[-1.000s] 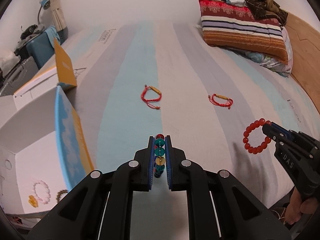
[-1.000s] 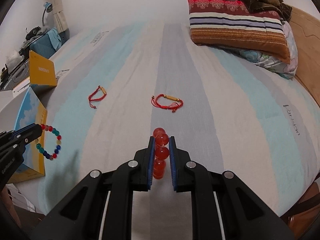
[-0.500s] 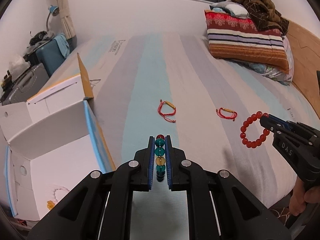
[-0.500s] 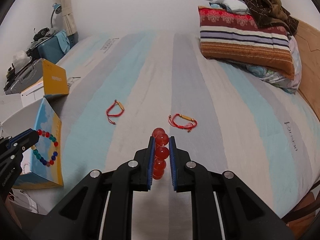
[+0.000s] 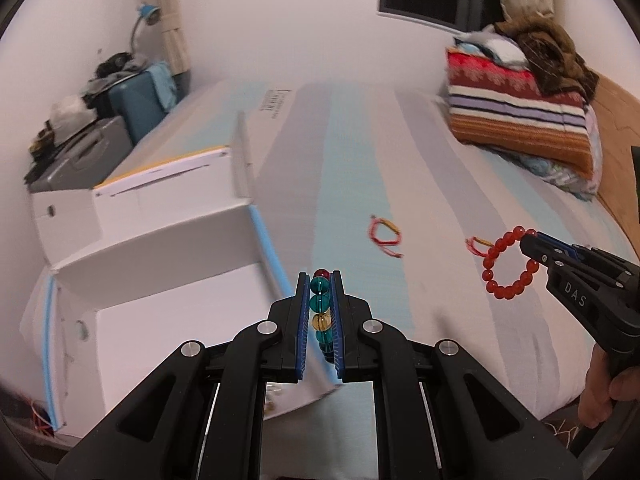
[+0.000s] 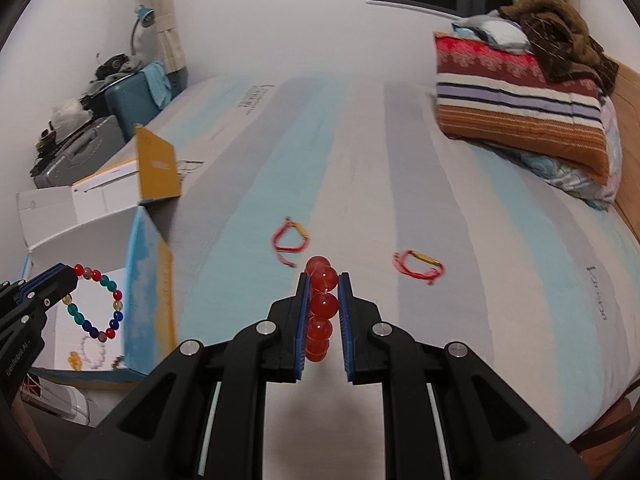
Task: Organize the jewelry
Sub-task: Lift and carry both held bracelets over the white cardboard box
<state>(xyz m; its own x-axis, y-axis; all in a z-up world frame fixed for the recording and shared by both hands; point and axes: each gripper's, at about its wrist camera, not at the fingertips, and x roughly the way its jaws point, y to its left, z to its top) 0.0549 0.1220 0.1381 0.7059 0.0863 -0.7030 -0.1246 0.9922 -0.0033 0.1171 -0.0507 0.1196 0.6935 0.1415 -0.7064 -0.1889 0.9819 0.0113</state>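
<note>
My left gripper [image 5: 320, 280] is shut on a multicoloured bead bracelet [image 5: 320, 304], which hangs as a ring [image 6: 98, 306] in the right wrist view, over the open white box [image 5: 168, 312]. My right gripper [image 6: 324, 278] is shut on a red bead bracelet [image 6: 322, 306], seen as a dangling loop [image 5: 506, 264] from the left wrist camera, above the striped bed [image 6: 500, 280]. Two red cord bracelets [image 6: 290, 238] [image 6: 418, 266] lie on the bed ahead. Inside the box lie a pale bead bracelet [image 6: 94, 354] and an amber piece [image 6: 74, 360].
The box has raised flaps, one yellow [image 6: 158, 170], one blue and yellow [image 6: 150, 292]. Striped pillows [image 6: 520, 108] and a brown blanket are piled at the far right. Suitcases [image 5: 136, 104] and clutter stand by the wall at left. A hand [image 5: 608, 388] holds the right gripper.
Both grippers have risen and drawn back toward the left, each keeping its bracelet. The open box now fills more of the left view and the cord bracelets look farther away.
</note>
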